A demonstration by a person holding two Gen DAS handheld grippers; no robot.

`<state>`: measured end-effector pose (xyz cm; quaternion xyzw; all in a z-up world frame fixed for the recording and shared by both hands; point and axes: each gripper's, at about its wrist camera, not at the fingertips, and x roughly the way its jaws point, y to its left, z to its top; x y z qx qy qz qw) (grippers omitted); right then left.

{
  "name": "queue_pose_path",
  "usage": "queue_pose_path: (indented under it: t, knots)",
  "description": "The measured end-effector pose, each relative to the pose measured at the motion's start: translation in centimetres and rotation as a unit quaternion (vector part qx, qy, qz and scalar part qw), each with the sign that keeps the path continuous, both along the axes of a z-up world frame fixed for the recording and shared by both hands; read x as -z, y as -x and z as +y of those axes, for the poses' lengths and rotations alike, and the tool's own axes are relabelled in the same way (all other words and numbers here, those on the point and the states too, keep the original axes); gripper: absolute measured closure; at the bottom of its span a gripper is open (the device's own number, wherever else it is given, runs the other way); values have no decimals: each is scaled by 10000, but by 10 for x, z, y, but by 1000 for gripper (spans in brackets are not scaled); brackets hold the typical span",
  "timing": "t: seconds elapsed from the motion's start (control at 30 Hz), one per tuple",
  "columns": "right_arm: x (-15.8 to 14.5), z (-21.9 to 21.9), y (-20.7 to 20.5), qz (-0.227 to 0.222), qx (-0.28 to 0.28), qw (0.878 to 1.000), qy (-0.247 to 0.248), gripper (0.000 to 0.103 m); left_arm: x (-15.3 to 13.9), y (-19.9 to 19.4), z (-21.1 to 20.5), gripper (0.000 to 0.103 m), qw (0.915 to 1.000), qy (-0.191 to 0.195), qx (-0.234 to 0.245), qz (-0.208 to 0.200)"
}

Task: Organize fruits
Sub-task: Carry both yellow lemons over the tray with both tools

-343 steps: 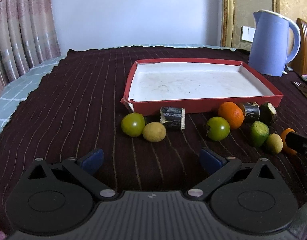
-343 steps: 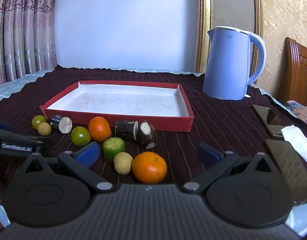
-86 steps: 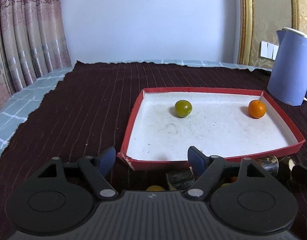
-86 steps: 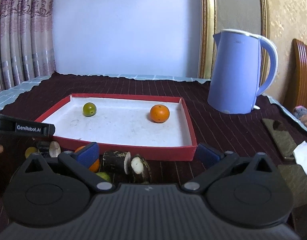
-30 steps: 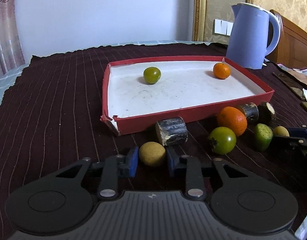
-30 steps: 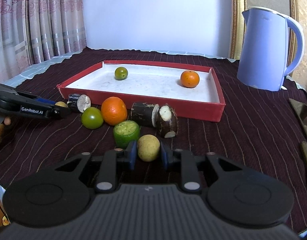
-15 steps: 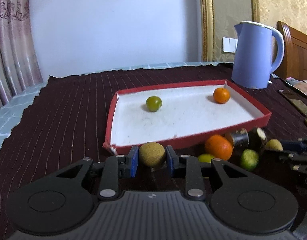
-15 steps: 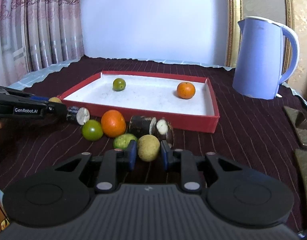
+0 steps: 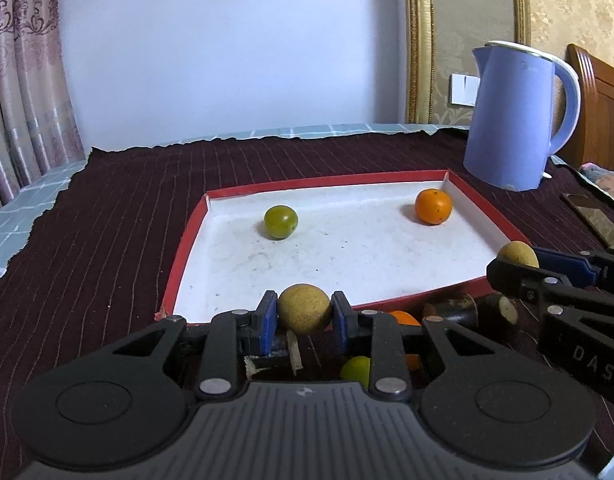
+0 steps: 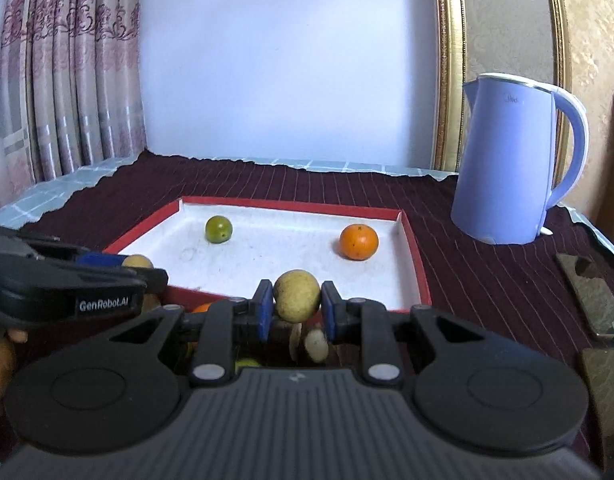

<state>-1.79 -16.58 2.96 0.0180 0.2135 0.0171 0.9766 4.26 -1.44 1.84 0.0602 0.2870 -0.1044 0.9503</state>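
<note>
Desk cloth of dark maroon with thin stripes (image 9: 119, 216) carries a shallow red-walled tray with a white floor (image 9: 483, 216); a pale blue electric kettle (image 10: 511, 168) stands far right. Inside the tray lie 1 orange citrus (image 9: 433, 206) and 1 green round fruit (image 9: 281, 222). The left gripper (image 9: 304, 316) has its fingers clamped on a tan round fruit (image 9: 304, 309) at the near wall; the right gripper (image 10: 295, 307) likewise pinches another tan fruit (image 10: 297, 290). Several pieces remain outside, near the tray, so roughly half is left.
</note>
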Motion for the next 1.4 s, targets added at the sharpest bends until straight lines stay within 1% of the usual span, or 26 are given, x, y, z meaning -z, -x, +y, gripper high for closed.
queue_pose_path:
  t: [0.2, 0.5, 0.8, 1.0, 1.4]
  knots:
    - [-1, 0, -5, -1, 7, 10000, -24, 79, -1, -8, 0, 75, 9999, -46, -104, 55]
    - [-10, -2, -14, -70, 2, 10000, 7, 79, -3, -25, -5, 75, 9996, -59, -219, 165]
    - [-16, 0, -25, -80, -54, 9999, 87, 79, -7, -45, -10, 75, 9990, -196, -388, 105]
    - [-17, 1, -32, -48, -82, 9999, 118, 79, -4, -57, -13, 75, 9987, -235, -422, 179]
    - [-17, -5, -57, 43, -30, 9999, 126, 79, 1, -81, -24, 75, 9976, -434, -500, 185]
